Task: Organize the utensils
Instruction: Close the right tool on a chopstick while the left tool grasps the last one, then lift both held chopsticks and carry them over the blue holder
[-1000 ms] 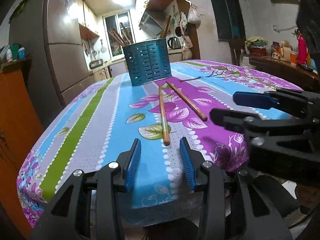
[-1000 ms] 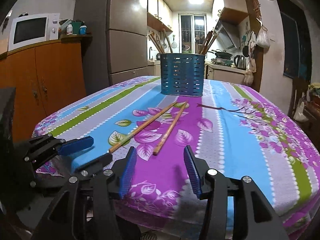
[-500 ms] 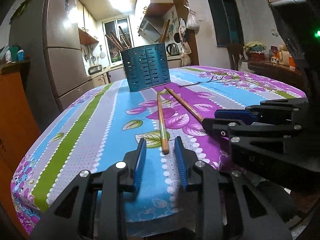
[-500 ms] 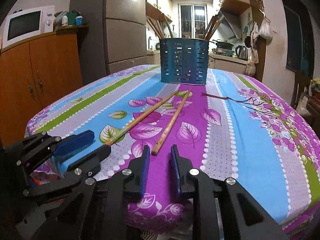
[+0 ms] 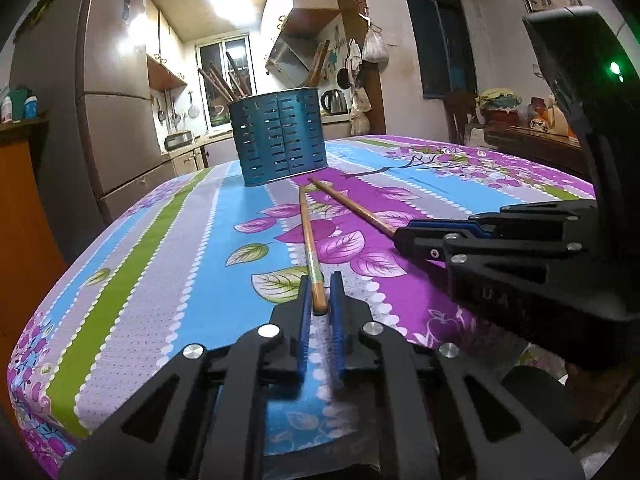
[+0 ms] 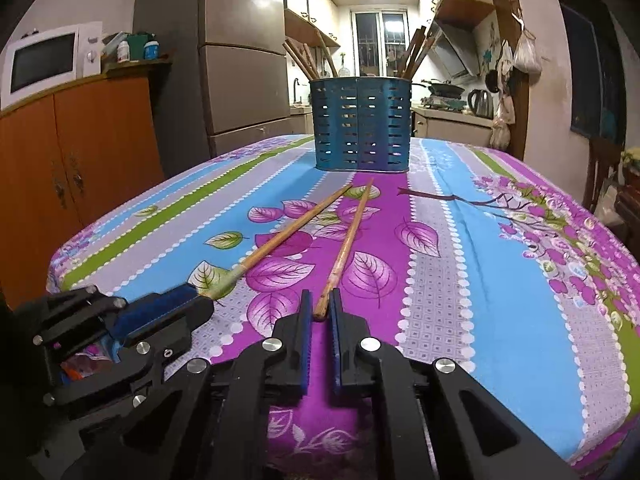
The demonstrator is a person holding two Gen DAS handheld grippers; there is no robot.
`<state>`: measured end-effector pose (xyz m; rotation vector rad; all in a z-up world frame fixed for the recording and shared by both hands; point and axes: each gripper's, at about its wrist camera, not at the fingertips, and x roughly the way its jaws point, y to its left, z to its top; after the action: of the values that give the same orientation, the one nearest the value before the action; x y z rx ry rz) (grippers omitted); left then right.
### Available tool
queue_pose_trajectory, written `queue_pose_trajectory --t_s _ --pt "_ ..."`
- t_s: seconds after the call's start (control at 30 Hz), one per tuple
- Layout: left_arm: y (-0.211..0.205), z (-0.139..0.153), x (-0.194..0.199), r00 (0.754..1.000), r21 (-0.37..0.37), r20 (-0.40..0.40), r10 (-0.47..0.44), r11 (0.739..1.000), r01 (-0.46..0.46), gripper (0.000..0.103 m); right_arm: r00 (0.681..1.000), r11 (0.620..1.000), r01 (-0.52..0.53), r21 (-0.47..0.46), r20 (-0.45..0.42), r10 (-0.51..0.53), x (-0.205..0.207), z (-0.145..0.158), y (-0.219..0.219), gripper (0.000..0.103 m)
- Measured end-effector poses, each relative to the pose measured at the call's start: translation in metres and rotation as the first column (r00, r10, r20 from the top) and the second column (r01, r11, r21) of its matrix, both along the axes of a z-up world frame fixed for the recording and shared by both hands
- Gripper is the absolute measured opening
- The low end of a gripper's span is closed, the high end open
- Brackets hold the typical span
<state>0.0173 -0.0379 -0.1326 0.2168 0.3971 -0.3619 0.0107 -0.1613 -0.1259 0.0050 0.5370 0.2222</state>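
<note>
Two wooden chopsticks lie on the flowered tablecloth, pointing toward a blue slotted utensil holder (image 5: 280,140) that has several chopsticks standing in it. My left gripper (image 5: 319,304) is shut on the near end of the left chopstick (image 5: 309,236). My right gripper (image 6: 320,308) is shut on the near end of the right chopstick (image 6: 347,240). The right gripper also shows in the left wrist view (image 5: 420,236), and the left gripper in the right wrist view (image 6: 192,300). The holder also shows in the right wrist view (image 6: 362,124). Both chopsticks still rest on the cloth.
The table (image 6: 500,280) carries a striped purple, blue and green cloth. An orange cabinet (image 6: 80,152) with a microwave stands to the left, a fridge (image 6: 240,80) behind. A cluttered sideboard (image 5: 532,132) is to the right.
Both grippers moved forward to the near chopstick ends and closed from wide open to shut on them.
</note>
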Motion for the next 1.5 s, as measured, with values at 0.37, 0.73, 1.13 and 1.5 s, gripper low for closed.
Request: queue_pose_trajectory --t_s 0.37,0.73,1.13,1.5 --pt "-0.002 -0.004 -0.004 0.999 0.022 0.048 0.015 1.000 -0.016 0.007 1.000 1.000 0.002 0.001 0.008 -0.002 -0.003 -0.002 -0.004 0.009" --pt "0.004 -0.004 0.001 0.998 -0.012 0.046 0.032 0.999 -0.032 0.018 1.000 1.000 -0.002 -0.006 0.032 0.002 -0.004 -0.003 -0.002 0.010" --pt "0.002 -0.003 0.000 1.000 -0.021 0.026 0.003 1.000 -0.003 0.006 1.000 1.000 0.016 0.026 0.018 -0.016 -0.007 0.000 -0.010 0.008" --pt "0.017 0.035 -0.024 0.998 -0.030 0.068 0.014 0.999 -0.012 0.005 0.989 0.996 -0.009 -0.085 0.148 0.021 -0.049 0.038 -0.014 0.008"
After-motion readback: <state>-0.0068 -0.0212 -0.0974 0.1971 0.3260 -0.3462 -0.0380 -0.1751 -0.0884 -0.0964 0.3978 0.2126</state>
